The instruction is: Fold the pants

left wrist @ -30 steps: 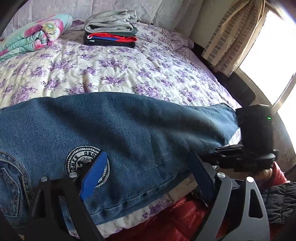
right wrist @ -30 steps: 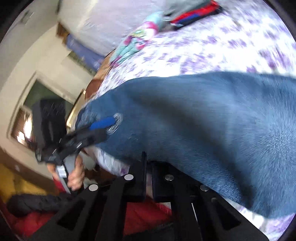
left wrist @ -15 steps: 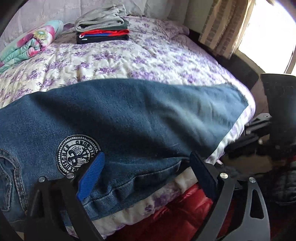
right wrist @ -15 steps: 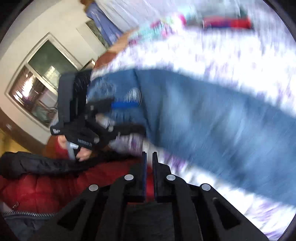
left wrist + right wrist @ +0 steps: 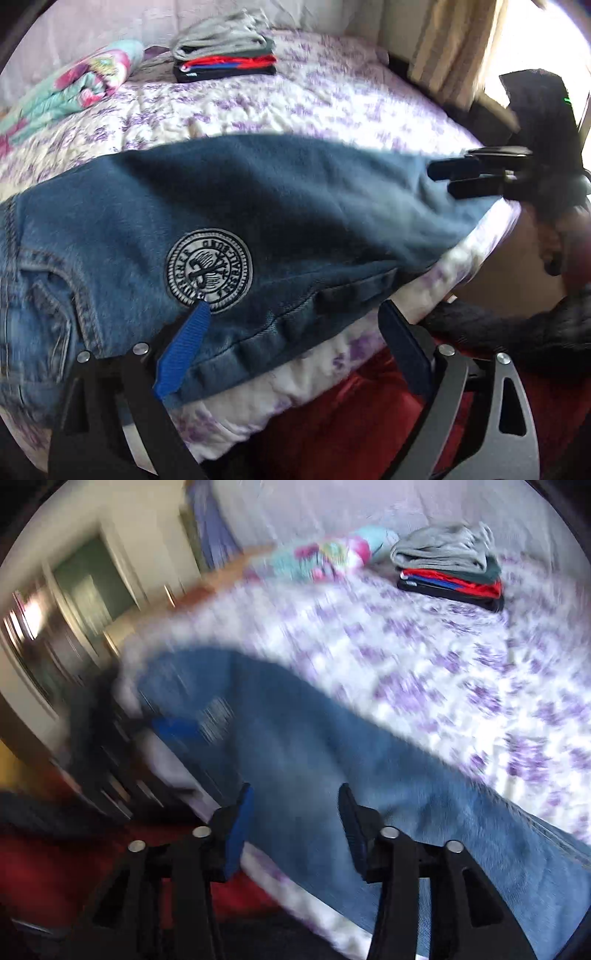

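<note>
Jeans lay along the near edge of the bed, both claws open.

The jeans (image 5: 280, 214) lay flat on the bed (image 5: 332, 107), stretched along its near edge, a round patch (image 5: 209, 271) facing up near the waist end. The left claw (image 5: 291, 332) stood wide open at the lower seam of the jeans, its blue pad (image 5: 183, 354) over the denim below the patch, gripping nothing. The right claw (image 5: 295, 827) was also open, its fingers (image 5: 240, 827) spread over the leg end of the jeans; that view was blurred. A stack of folded clothes (image 5: 225, 55) and a rolled flowered blanket (image 5: 70, 92) sat well apart, at the far side of the bed.
</note>
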The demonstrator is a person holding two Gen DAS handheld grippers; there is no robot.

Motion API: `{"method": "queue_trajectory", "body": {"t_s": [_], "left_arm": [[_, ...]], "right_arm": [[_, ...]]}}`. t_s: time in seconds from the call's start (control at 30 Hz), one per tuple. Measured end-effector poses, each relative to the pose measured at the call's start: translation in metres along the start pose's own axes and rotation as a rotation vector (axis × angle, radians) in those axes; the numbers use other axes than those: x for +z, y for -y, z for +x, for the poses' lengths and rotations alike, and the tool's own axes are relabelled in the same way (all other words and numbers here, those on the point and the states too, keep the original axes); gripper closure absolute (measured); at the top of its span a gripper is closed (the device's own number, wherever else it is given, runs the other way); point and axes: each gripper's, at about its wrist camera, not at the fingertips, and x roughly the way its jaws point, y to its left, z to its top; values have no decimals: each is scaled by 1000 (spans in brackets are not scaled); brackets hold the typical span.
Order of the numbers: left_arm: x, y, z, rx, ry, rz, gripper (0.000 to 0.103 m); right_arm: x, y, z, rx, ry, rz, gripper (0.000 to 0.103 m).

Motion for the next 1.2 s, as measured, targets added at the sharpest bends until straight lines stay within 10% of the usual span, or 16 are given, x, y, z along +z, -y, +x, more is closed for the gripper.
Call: {"method": "queue_trajectory", "body": {"t_s": [0.17,0.37,0.77,0.97,1.2], "left_arm": [[25,-14,-18,-46,91,-72,14],[25,-15,21,11,-20,-38,13],[23,-25,20,-94,-29,-116,5],[20,-23,21,-87,-17,-91,5],[15,-20,17,-90,3,-90,5]], "right_arm": [[61,45,19,238,-49,157,52],[105,72,87,375,-252,297,41],[108,14,193,554,-567,285,25],[113,29,205,650,-444,534,25],[114,34,202,646,-372,526,33]]}}
